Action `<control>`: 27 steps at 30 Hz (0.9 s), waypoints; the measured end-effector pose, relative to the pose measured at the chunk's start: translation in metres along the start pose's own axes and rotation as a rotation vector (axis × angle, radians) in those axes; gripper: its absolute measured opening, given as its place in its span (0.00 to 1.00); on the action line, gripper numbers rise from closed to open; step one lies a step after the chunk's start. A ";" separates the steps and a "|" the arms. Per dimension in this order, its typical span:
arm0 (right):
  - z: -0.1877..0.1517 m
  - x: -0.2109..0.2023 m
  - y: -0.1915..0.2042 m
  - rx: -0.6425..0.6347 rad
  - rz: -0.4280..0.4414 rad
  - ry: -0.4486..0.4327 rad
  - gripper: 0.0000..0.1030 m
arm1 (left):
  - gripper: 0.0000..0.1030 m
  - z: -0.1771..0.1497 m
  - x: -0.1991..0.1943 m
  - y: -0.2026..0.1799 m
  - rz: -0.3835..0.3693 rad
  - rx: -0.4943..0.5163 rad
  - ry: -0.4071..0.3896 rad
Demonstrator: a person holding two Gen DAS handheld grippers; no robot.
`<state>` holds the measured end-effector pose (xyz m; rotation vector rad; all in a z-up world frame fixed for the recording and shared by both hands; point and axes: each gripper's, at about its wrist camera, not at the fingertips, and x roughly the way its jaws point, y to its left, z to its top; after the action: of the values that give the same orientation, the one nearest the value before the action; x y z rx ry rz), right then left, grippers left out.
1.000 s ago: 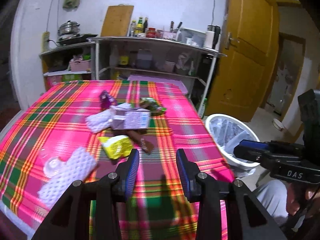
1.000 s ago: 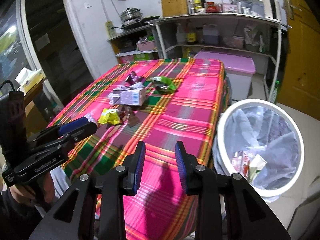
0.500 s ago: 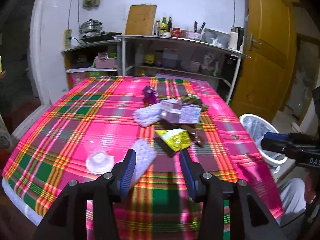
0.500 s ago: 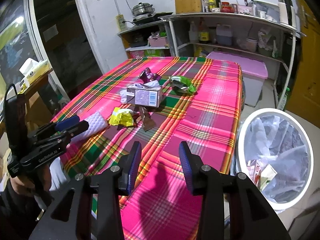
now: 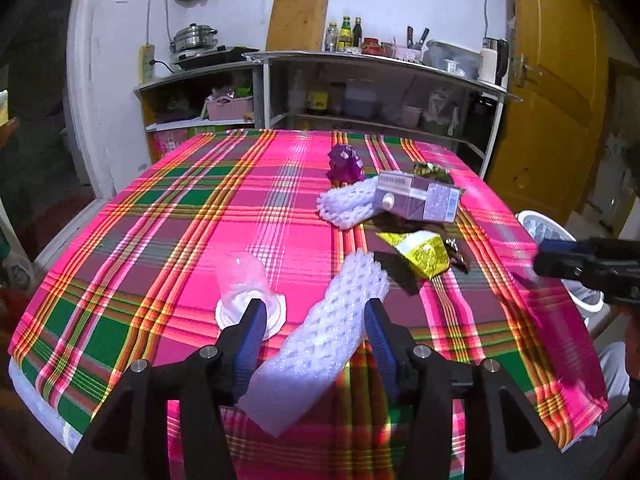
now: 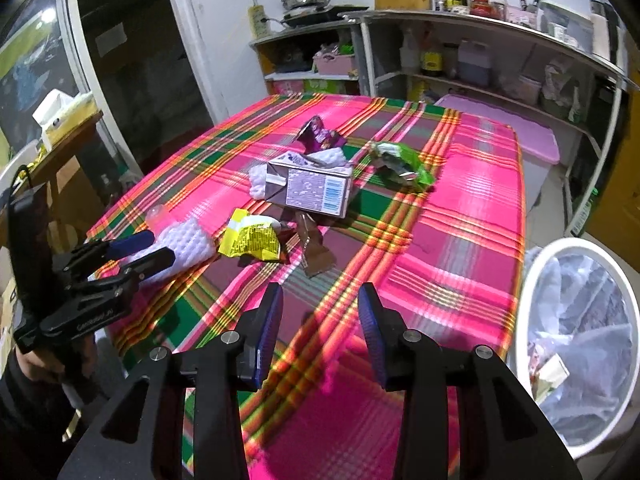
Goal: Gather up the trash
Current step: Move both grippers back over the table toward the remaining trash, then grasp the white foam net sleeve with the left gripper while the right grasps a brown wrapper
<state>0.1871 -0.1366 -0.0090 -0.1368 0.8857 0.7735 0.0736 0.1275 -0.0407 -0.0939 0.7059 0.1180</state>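
The left tongs [image 5: 316, 322], whose jaws have just been opening, straddle a white foam net sleeve [image 5: 320, 344] lying on the plaid surface [image 5: 160, 220], pads not pressing it. The right tongs [image 6: 320, 322] gape empty over the surface, near a yellow wrapper [image 6: 250, 240] and a white trash bin [image 6: 580, 340].

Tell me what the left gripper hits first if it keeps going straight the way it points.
Most likely the white foam net sleeve, already lying between the open left gripper fingers; they have just been opening.
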 end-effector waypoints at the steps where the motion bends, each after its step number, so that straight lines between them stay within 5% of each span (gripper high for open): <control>1: 0.002 0.006 0.001 -0.005 0.002 0.010 0.39 | 0.49 -0.001 0.001 0.000 -0.005 0.007 0.003; 16: 0.028 0.069 0.011 -0.083 -0.014 0.095 0.39 | 0.49 -0.017 0.012 0.001 -0.020 0.030 0.044; 18: 0.029 0.072 0.010 -0.085 -0.014 0.103 0.39 | 0.45 -0.017 0.011 0.002 -0.028 0.016 0.041; 20: 0.028 0.073 0.011 -0.085 -0.012 0.105 0.25 | 0.33 -0.017 0.010 0.001 -0.041 0.011 0.038; 27: 0.022 0.060 0.009 -0.064 -0.006 0.086 0.25 | 0.29 -0.018 0.002 -0.002 -0.050 -0.014 0.025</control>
<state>0.2182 -0.0879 -0.0376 -0.2305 0.9416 0.7954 0.0643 0.1233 -0.0557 -0.1261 0.7270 0.0740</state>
